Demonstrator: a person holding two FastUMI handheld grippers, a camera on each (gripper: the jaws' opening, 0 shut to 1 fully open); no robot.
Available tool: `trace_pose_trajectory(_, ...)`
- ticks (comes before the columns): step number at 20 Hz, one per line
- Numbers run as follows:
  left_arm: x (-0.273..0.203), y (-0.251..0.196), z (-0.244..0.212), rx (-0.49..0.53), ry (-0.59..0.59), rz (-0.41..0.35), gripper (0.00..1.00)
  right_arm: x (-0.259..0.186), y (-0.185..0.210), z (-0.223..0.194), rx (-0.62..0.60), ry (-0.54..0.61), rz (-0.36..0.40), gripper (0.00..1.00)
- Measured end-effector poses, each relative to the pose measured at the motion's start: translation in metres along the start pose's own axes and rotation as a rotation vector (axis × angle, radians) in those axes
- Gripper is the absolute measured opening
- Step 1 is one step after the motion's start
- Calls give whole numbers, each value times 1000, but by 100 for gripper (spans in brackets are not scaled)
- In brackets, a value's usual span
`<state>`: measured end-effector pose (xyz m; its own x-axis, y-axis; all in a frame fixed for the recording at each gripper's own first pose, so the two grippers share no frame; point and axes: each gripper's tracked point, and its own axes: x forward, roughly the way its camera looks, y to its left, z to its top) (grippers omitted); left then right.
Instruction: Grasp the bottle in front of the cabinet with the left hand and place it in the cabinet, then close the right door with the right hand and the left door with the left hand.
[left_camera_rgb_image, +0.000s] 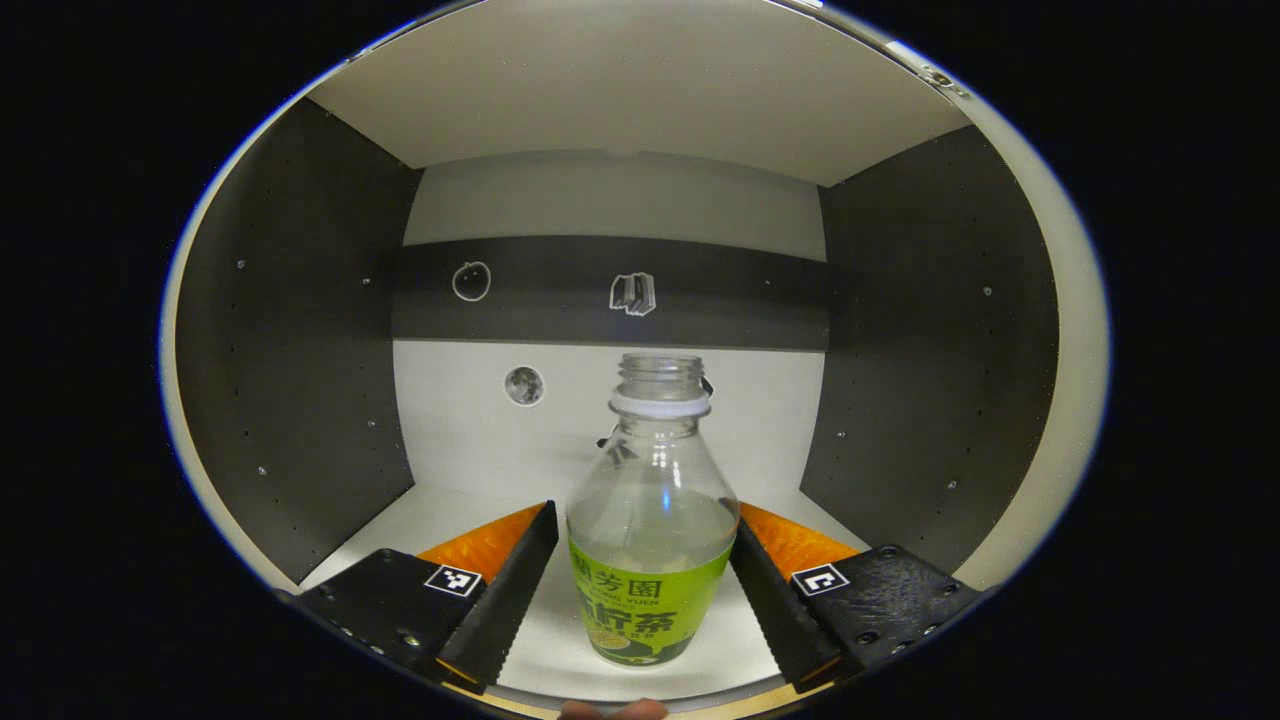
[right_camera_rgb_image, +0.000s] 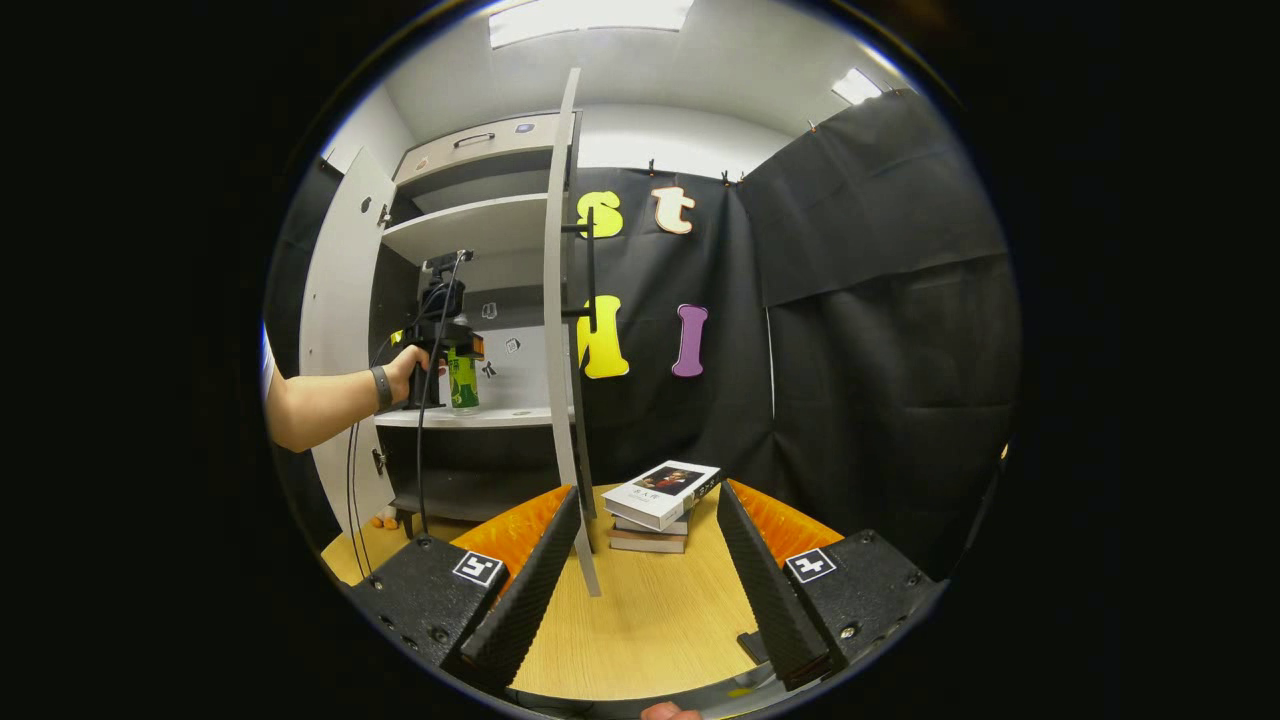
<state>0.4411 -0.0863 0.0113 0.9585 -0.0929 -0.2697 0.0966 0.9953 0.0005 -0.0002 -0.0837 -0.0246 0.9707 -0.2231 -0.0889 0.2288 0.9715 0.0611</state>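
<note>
The clear bottle (left_camera_rgb_image: 650, 540) with a green label and no cap stands upright on the white shelf (left_camera_rgb_image: 460, 500) inside the cabinet. My left gripper (left_camera_rgb_image: 645, 510) is shut on it, one finger pressing each side at label height. In the right gripper view, a hand holds that left gripper (right_camera_rgb_image: 440, 340) with the bottle (right_camera_rgb_image: 462, 382) at the cabinet's middle shelf. The right door (right_camera_rgb_image: 562, 300) stands open, seen edge-on, with a black bar handle (right_camera_rgb_image: 592, 270). The left door (right_camera_rgb_image: 340, 300) is swung wide open. My right gripper (right_camera_rgb_image: 648, 495) is open above the wooden table, holding nothing.
Dark side walls (left_camera_rgb_image: 300, 340) and the white top panel (left_camera_rgb_image: 620, 80) close in around the bottle. A small stack of books (right_camera_rgb_image: 660, 500) lies on the wooden table (right_camera_rgb_image: 650, 620) just right of the right door's lower edge. A cable (right_camera_rgb_image: 425, 440) hangs from the left gripper.
</note>
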Motion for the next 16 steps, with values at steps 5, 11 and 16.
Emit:
trace_pose_trajectory(5, -39, -5, 40, -33, -133, -56, 95, 2, 5, 1, 1, -2, 20, 85)
trace_pose_trajectory(11, -137, -12, 43, -5, -251, -115, 90, 4, 17, 4, -5, -11, 70, 84)
trace_pose_trajectory(16, -211, -5, -1, 16, -251, -147, 94, 2, 18, 10, -15, -38, 83, 85)
